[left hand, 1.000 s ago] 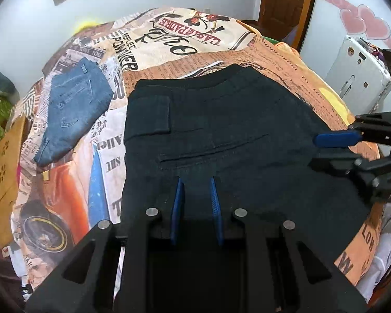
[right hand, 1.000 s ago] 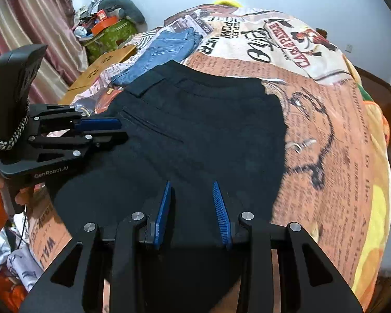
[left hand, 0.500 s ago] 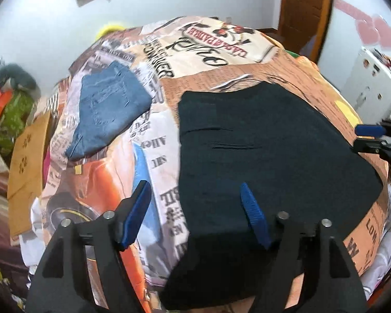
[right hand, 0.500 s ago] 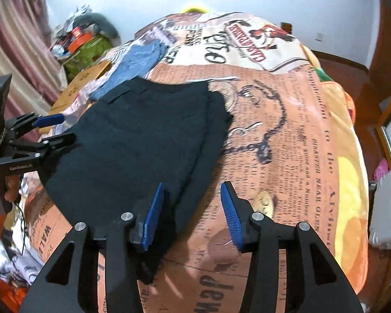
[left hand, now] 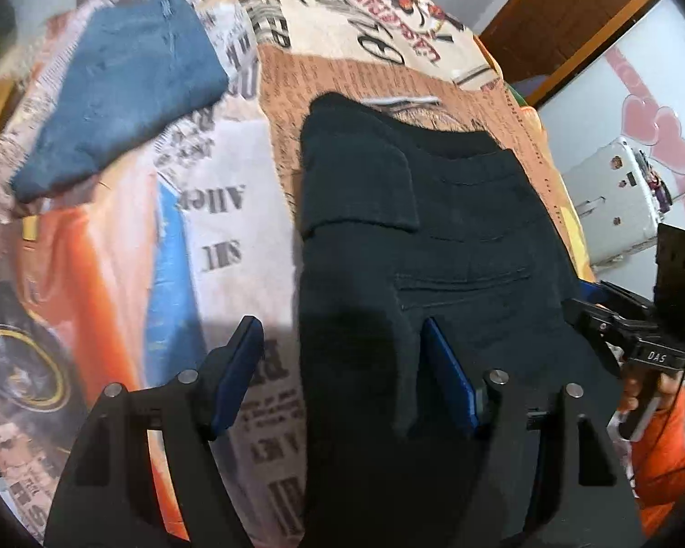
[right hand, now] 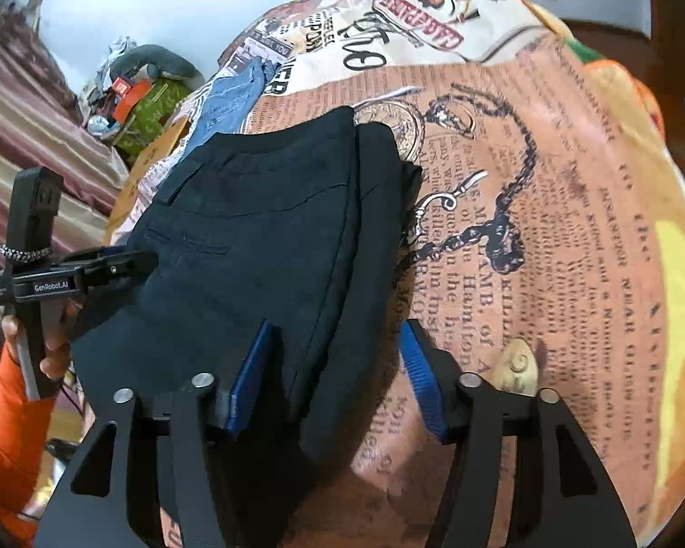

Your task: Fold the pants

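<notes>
The black pants [left hand: 434,246] are laid on the bed [right hand: 571,228], already folded small. The left gripper [left hand: 342,374] is held wide over their left edge. The right gripper [right hand: 338,374] is being opened over their right edge. Cloth is seen between both pairs of fingers but is not pinched. Next, both edges should probably be gripped for 1 more fold.

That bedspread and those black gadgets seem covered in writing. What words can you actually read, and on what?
"GenRobot.AI": side of the left gripper.
"DAS": body of the right gripper.
"Aller": white panel of the bedspread.
"LAMB", "KILLE", "Hamilton": orange newsprint panel of the bedspread.
Red banner near the bedspread's far end: upside down, unclear.
Fine newsprint columns: too small or blurred.
</notes>
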Action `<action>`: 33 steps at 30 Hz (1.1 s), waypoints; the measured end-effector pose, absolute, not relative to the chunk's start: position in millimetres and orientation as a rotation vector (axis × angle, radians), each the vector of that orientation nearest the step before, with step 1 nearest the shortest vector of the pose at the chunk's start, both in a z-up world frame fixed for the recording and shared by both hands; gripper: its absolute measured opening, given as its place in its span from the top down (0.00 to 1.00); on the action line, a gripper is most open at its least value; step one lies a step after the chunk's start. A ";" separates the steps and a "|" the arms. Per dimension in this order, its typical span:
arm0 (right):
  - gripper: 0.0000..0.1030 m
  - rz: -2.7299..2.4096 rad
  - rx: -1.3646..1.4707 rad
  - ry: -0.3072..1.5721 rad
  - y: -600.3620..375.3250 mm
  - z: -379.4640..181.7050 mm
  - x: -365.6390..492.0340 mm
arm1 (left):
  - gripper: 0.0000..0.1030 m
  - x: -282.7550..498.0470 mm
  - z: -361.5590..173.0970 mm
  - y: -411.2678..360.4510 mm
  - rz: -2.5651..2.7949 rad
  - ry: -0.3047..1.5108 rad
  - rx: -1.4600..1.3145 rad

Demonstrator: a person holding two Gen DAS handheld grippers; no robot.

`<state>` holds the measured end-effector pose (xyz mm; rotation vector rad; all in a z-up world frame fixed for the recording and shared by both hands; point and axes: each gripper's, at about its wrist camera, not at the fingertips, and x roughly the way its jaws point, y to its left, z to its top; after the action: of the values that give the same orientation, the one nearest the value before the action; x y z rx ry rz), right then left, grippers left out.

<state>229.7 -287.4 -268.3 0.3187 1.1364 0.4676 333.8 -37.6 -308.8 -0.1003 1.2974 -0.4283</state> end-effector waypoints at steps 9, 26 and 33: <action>0.36 0.546 0.382 1.147 -283.7 -274.3 246.2 | 0.20 351.9 -315.4 -47.1 -0.513 1.340 -0.163; 0.74 0.610 0.345 1.101 -271.2 -258.6 257.7 | 0.69 340.7 -293.4 -57.5 -0.549 1.210 -0.096; 0.79 0.622 0.300 1.018 -260.5 -227.9 255.1 | 0.79 325.5 -266.4 -59.1 -0.529 1.123 -0.090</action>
<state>255.1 -260.5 -227.9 0.3005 1.0184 0.6215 325.5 -59.1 -266.4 -0.0903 1.1234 -0.5294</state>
